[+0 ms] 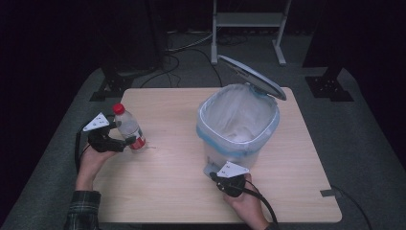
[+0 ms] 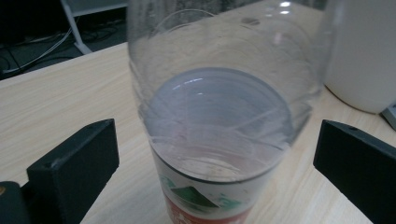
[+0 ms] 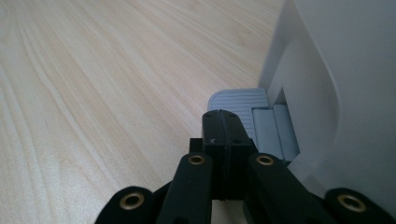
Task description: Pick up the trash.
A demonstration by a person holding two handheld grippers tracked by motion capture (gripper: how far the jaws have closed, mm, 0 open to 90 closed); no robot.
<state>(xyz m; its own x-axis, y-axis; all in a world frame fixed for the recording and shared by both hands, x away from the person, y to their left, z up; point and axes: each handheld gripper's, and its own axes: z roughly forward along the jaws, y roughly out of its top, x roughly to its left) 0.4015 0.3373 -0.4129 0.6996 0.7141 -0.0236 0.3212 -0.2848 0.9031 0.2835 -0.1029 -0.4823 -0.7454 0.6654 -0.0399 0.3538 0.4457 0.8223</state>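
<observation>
Left gripper [image 1: 125, 140] has its jaws wide open around the bottle [image 1: 128, 126], not touching it. Right gripper [image 3: 222, 122], jaws closed, presses the bin's [image 1: 238, 125] pedal [image 3: 239, 102]; lid [image 1: 252, 75] up.

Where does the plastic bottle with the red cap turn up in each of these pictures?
High view: the bottle stands at the left of the table, at the left tool.
Left gripper view: it rises close up at the centre, between the two black jaws, which stand clear of it.
Right gripper view: not in it.
Shared landmark: the white bin, at that view's right edge.
</observation>
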